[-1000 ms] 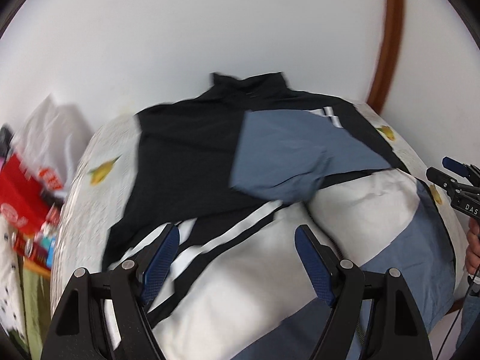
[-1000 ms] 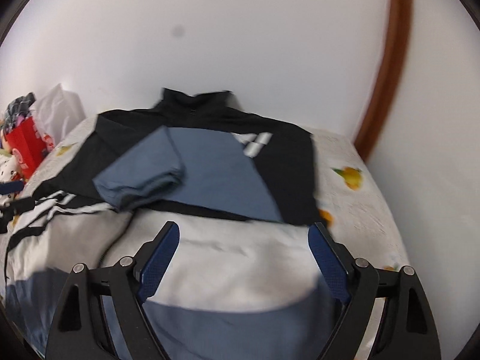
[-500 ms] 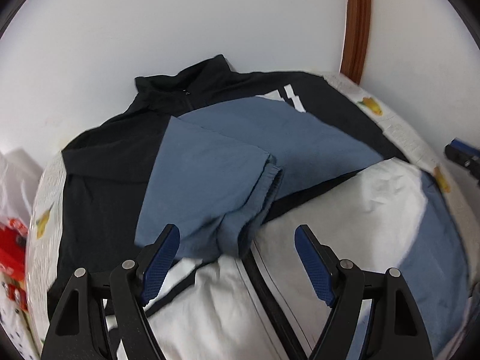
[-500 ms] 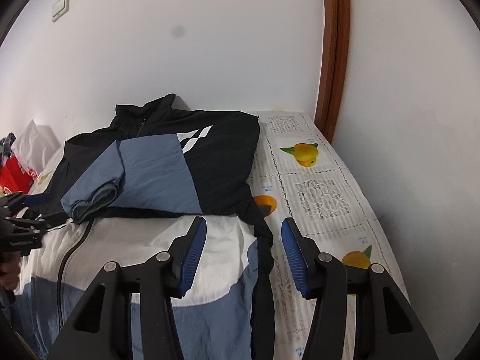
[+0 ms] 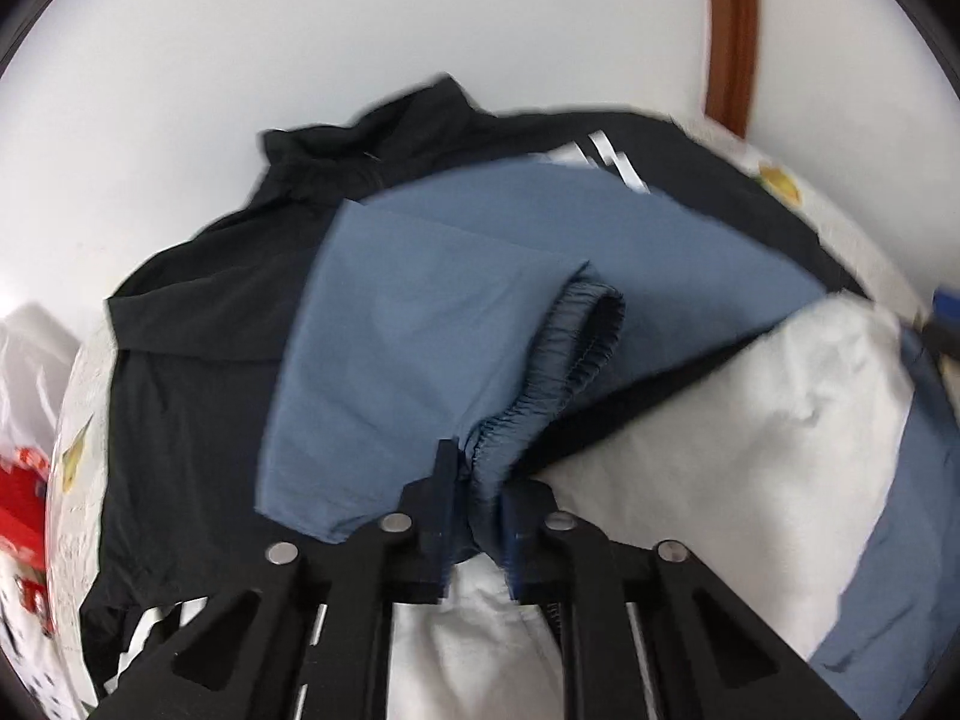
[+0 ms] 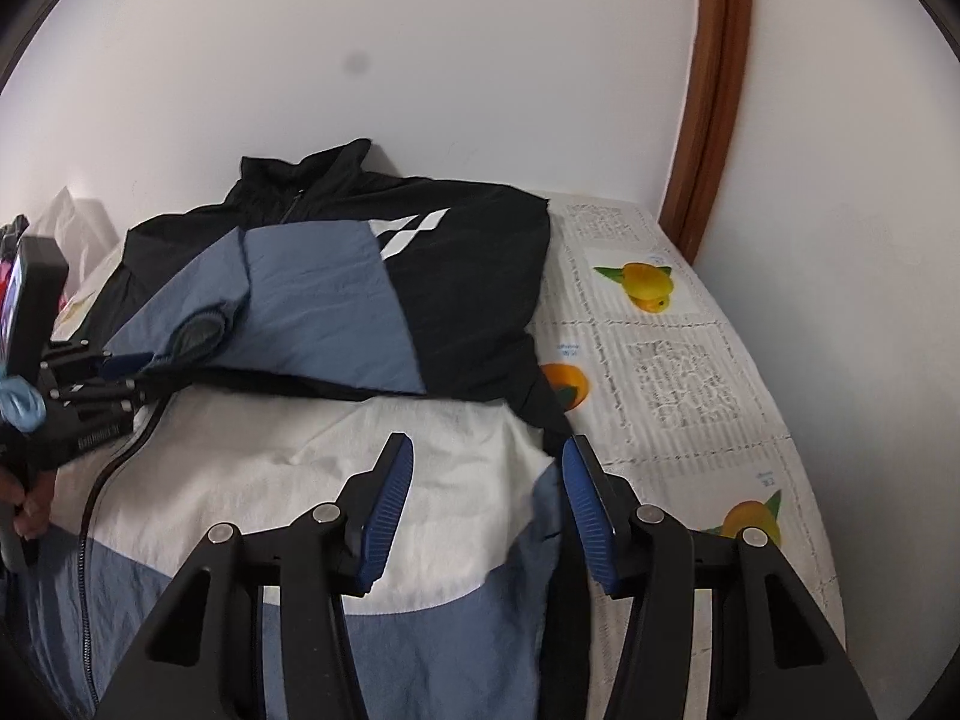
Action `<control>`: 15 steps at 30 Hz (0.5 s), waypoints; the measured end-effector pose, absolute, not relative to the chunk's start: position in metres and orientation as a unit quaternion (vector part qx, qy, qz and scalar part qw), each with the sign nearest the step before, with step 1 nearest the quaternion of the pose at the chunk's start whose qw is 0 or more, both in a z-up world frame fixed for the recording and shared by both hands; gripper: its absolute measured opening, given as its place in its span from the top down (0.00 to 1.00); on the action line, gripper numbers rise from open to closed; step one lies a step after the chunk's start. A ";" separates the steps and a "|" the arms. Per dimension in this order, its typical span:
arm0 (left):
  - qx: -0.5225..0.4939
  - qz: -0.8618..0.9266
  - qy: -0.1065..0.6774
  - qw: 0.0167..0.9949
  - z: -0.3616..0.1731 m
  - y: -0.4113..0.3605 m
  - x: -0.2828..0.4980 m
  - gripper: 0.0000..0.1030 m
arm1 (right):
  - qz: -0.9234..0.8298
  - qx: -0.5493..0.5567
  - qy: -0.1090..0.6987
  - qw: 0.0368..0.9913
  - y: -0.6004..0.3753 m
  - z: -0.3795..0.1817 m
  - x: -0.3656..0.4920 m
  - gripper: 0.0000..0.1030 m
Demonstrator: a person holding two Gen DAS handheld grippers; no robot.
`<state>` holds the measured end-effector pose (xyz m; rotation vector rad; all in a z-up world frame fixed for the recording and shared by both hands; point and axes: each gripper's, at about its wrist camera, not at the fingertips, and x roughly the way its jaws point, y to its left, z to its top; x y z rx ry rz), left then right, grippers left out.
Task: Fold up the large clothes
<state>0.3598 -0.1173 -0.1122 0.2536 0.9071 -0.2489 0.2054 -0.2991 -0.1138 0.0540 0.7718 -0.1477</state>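
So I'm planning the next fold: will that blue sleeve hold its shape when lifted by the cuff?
Probably not. The sleeve looks thin and creased, so it should drape limply. The left claw pinches only the gathered cuff, so the rest would likely trail.

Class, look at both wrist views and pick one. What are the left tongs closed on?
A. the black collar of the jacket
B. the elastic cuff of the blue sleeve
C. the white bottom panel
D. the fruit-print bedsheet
B: in the left wrist view the left tongs are pinched shut on the gathered cuff of the blue sleeve, while the right tongs hang open over the jacket.
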 end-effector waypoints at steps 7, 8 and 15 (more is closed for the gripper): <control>0.030 -0.066 0.396 0.915 -0.065 -0.041 0.362 0.90 | -0.054 0.002 0.370 0.928 -0.266 -0.097 0.211 0.50; 0.020 -0.053 0.390 0.919 -0.060 -0.027 0.362 0.90 | -0.052 0.001 0.368 0.928 -0.263 -0.094 0.213 0.50; -0.016 0.006 0.399 0.917 -0.064 0.041 0.377 0.90 | -0.045 -0.001 0.362 0.931 -0.244 -0.088 0.234 0.50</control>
